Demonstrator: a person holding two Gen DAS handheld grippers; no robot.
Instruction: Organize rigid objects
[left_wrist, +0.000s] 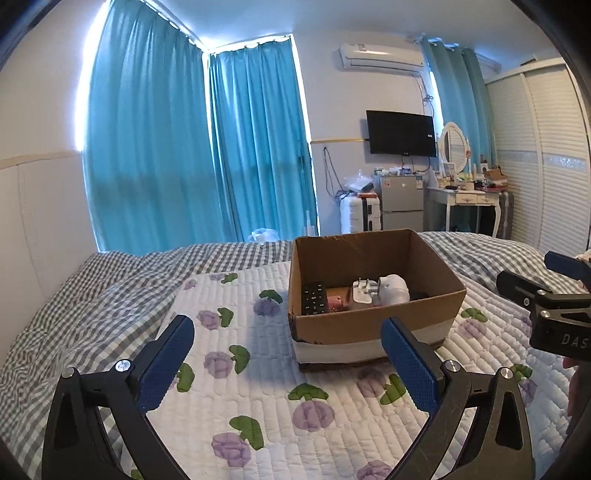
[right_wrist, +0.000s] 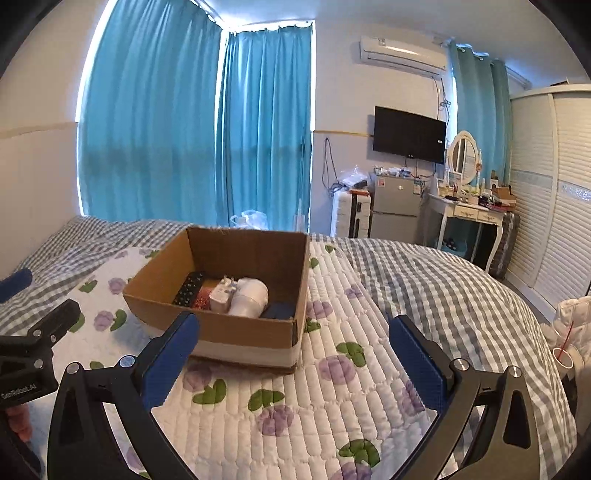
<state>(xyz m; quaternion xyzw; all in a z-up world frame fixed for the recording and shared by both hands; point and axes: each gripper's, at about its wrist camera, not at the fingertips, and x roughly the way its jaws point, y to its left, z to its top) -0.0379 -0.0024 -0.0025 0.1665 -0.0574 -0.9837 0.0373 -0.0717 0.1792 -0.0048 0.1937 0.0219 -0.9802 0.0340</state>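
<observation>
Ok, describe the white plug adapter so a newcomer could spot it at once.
Find the open cardboard box on the flowered quilt. Inside, the white plug adapter sits mid-row between a pinkish item and a rounded white object. Only it is squarish, with metal prongs sticking up.

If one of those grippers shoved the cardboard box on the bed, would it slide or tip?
The cardboard box would probably drag, not glide: it sits on a soft quilt. Tipping seems unlikely, since it looks low and wide. It holds only a few small items, like a remote, so it is likely light.
</observation>
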